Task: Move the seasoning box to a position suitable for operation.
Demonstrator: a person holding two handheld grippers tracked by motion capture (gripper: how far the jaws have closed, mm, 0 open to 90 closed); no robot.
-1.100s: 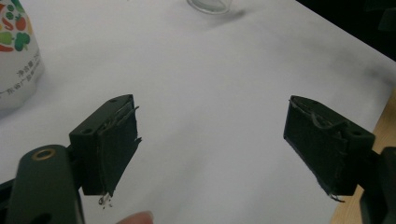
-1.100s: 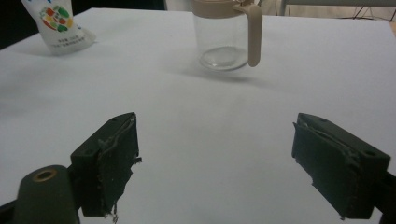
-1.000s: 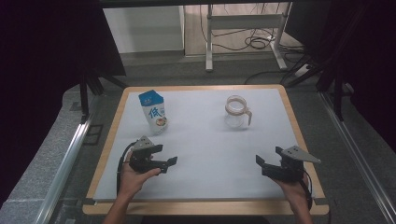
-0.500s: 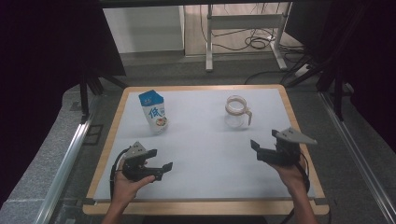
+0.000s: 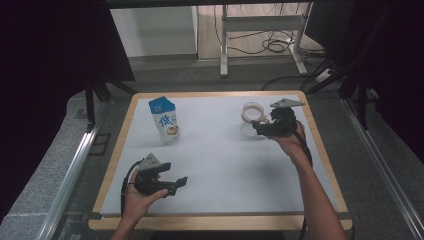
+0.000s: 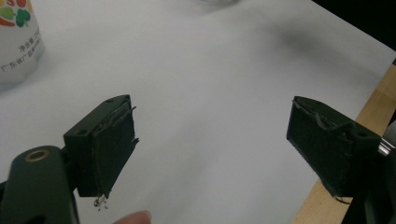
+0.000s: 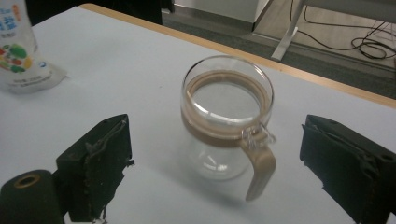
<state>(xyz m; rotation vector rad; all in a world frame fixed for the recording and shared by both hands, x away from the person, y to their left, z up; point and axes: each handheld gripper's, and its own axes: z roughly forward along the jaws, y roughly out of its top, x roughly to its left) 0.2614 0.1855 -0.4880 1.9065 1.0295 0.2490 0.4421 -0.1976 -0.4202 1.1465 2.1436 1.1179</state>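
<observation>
A clear glass jar (image 5: 251, 119) (image 7: 226, 119) with a tan band and strap handle stands upright and empty at the back right of the white table. My right gripper (image 5: 260, 128) (image 7: 219, 172) is open just in front of the jar, its jaws spread wider than the jar and apart from it. A blue and white pouch (image 5: 164, 119) (image 7: 21, 49) (image 6: 16, 42) stands at the back left. My left gripper (image 5: 176, 184) (image 6: 212, 149) is open near the front left, with nothing between its jaws.
The table top (image 5: 220, 165) is white with a wooden rim (image 5: 320, 150). Beyond the far edge are a metal stand (image 5: 260, 30) and cables (image 5: 275, 45) on the floor. Dark curtains flank both sides.
My right gripper has moved from the front right toward the back, up to the jar. My left gripper has shifted slightly toward the front.
</observation>
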